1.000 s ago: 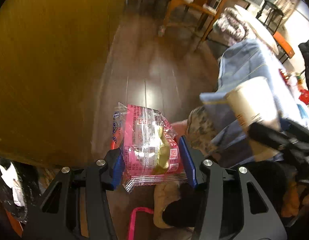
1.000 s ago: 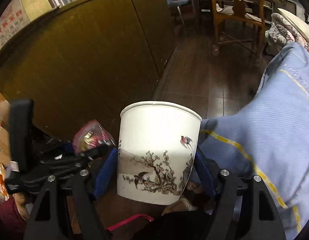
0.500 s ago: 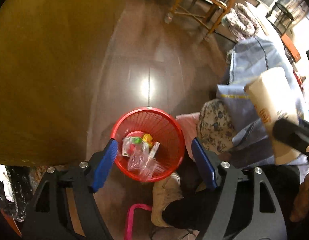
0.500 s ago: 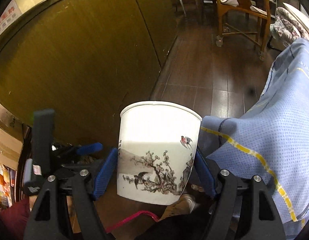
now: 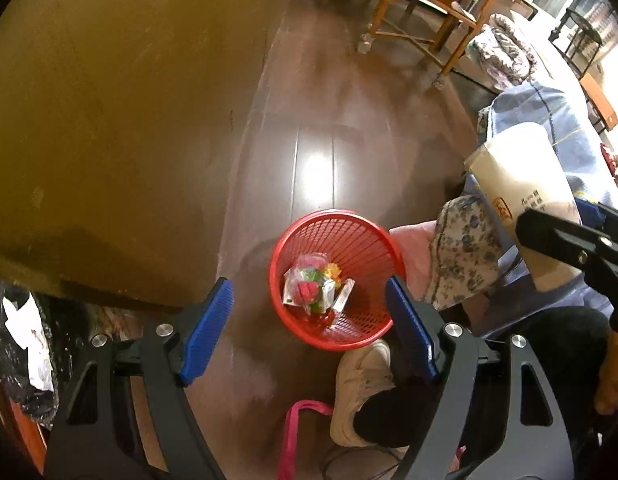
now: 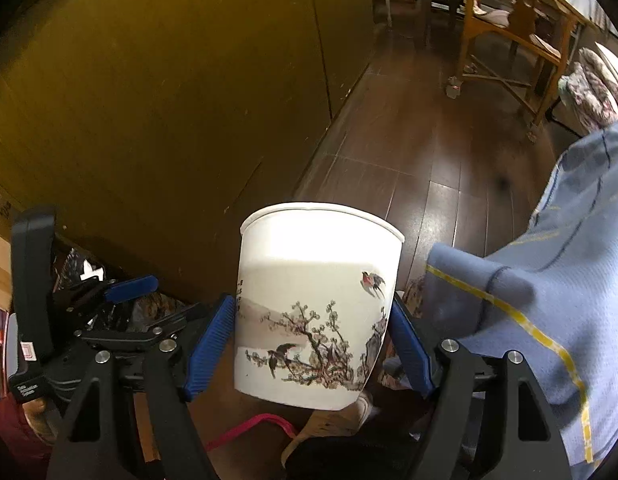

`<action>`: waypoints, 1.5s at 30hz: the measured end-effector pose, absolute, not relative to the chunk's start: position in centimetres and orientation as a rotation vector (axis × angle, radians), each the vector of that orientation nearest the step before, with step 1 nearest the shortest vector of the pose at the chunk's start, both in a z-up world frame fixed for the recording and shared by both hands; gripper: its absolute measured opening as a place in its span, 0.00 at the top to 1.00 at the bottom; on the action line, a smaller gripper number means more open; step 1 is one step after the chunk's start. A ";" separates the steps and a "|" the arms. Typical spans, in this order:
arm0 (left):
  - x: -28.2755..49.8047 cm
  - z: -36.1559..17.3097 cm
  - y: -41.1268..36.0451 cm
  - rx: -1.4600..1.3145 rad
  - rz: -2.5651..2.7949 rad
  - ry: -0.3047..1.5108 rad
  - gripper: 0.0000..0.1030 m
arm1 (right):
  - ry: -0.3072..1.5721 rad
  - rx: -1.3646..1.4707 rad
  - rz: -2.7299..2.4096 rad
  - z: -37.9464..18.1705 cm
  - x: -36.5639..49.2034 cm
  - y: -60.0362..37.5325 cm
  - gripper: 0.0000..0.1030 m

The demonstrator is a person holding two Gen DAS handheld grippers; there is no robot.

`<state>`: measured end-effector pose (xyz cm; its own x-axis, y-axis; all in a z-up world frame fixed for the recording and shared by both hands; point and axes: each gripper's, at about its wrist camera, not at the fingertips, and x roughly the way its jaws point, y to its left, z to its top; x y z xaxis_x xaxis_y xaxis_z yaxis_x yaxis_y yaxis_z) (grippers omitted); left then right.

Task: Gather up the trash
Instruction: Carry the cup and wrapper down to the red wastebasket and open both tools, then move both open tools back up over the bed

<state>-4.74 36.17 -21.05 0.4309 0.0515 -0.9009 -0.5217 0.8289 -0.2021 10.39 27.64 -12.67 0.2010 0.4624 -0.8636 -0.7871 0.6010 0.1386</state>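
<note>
My left gripper [image 5: 309, 328] is open and empty, high above a red mesh trash basket [image 5: 373, 248] on the dark wood floor. Snack wrappers [image 5: 313, 292], pink and clear, lie inside the basket. My right gripper [image 6: 313, 328] is shut on a white paper cup [image 6: 317, 304] printed with birds and a blossoming tree, held upright. The cup also shows at the right of the left wrist view [image 5: 521, 184], above and to the right of the basket. The left gripper shows at the lower left of the right wrist view [image 6: 109, 308].
A brown cabinet wall [image 5: 109, 120] stands on the left. A person's floral slipper [image 5: 465, 256], white shoe [image 5: 361, 384] and blue clothing [image 6: 549, 280] lie right of the basket. Wooden chairs [image 5: 425, 0] stand at the far end. A pink strap [image 5: 293, 432] lies on the floor.
My left gripper opened and dropped the pink snack wrapper into the red basket. The right gripper kept hold of the cup and moved slightly.
</note>
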 end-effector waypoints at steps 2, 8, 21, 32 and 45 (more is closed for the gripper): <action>-5.0 -21.2 36.2 -0.500 0.382 1.080 0.26 | 1.051 -0.391 0.906 -12.9 10.3 28.4 0.26; -5.5 -21.1 36.2 -0.494 0.386 1.081 0.26 | 1.019 -0.388 0.908 -12.5 10.2 28.6 0.18; -5.6 -16.6 34.1 -0.409 0.392 1.018 0.26 | 0.881 -0.361 0.908 -10.9 8.9 26.1 0.18; -6.3 -10.6 30.0 -0.315 0.396 0.907 0.19 | 0.765 -0.240 0.883 -6.0 7.3 20.0 0.18; -2.8 -6.7 20.5 -0.212 0.260 0.840 0.15 | 0.648 -0.043 0.723 -1.8 8.4 6.6 0.13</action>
<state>-2.81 20.55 -6.70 0.6391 0.1430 -0.7557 -0.3094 0.9474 -0.0823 8.38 6.56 -1.76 0.5650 0.6014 -0.5649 -0.6269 0.7580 0.1801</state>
